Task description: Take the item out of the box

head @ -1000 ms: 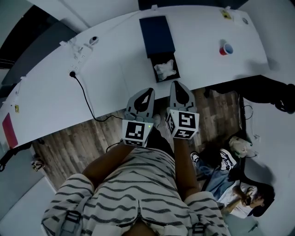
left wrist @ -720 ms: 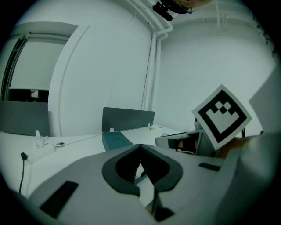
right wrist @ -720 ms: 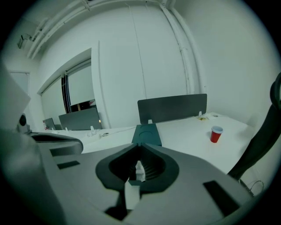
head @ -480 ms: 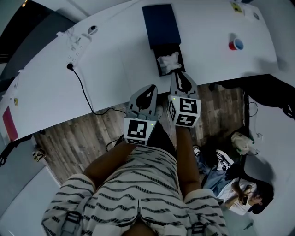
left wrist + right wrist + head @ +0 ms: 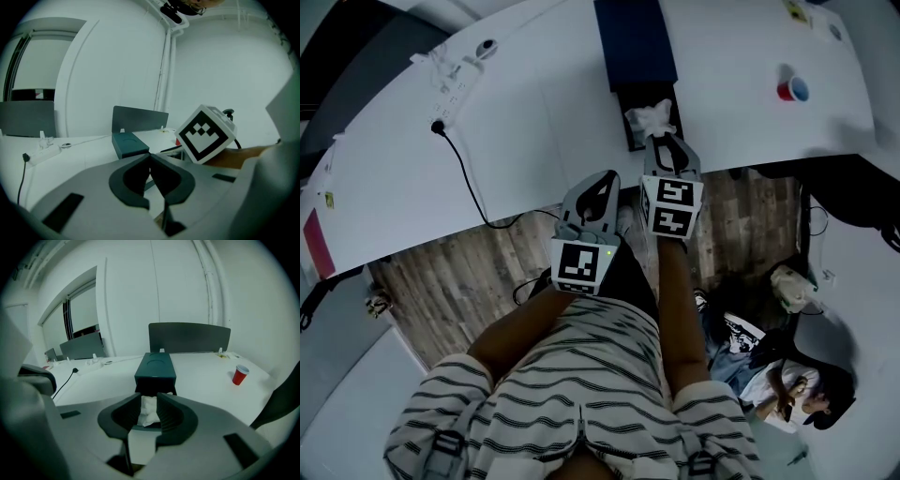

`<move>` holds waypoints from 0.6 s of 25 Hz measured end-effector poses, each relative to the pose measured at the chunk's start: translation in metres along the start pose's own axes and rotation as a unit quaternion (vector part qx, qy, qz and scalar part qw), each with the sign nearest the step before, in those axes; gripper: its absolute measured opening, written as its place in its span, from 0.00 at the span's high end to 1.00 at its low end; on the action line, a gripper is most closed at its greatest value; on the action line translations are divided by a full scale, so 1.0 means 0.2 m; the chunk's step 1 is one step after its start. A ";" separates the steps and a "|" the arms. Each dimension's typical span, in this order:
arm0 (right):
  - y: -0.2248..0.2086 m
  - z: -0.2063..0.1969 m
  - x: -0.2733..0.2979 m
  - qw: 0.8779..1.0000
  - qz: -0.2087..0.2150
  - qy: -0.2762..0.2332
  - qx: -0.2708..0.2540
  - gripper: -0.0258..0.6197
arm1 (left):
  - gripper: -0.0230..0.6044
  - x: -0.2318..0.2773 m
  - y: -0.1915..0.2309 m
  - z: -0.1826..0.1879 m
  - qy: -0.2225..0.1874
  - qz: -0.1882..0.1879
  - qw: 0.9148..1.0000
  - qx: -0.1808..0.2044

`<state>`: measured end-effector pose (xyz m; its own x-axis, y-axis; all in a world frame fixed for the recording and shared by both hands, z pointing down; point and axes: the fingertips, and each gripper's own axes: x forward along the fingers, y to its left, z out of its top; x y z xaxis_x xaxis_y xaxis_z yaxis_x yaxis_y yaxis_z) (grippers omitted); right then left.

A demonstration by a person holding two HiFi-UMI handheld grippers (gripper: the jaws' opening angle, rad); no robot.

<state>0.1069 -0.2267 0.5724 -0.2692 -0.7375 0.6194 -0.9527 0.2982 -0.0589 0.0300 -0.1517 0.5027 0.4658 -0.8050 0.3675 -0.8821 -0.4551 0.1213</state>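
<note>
A dark blue box (image 5: pixel 635 42) lies on the white table (image 5: pixel 544 112), its black tray (image 5: pixel 630 128) slid out toward me. A crumpled white item (image 5: pixel 652 117) lies in the tray. My right gripper (image 5: pixel 665 141) is at the tray's near end and points down at the item. Its jaws have just been opening. In the right gripper view the white item (image 5: pixel 148 409) shows in the gap of the right gripper (image 5: pixel 149 401), and the pads do not press on it. My left gripper (image 5: pixel 601 182) hangs off the table's near edge, left of the tray. Its jaws meet in the left gripper view (image 5: pixel 150 156).
A red cup (image 5: pixel 794 90) stands on the table to the right of the box. A power strip (image 5: pixel 455 89) and its black cable (image 5: pixel 471 183) lie at the left. A person (image 5: pixel 787 384) sits on the floor at the lower right.
My right gripper has moved forward over the table's edge to the tray's open end. The left gripper has shifted only a little. The box sits higher in the head view.
</note>
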 end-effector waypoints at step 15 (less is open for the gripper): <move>-0.05 -0.14 0.24 0.996 0.003 0.083 -0.031 0.78 | 0.92 0.05 0.02 -0.11 0.021 0.007 1.000 -0.009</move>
<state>0.1072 -0.2473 0.6240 -0.2425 -0.6267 0.7405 -0.9394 0.3424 -0.0178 0.0285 -0.1533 0.5263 0.4501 -0.7948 0.4070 -0.8900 -0.4364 0.1322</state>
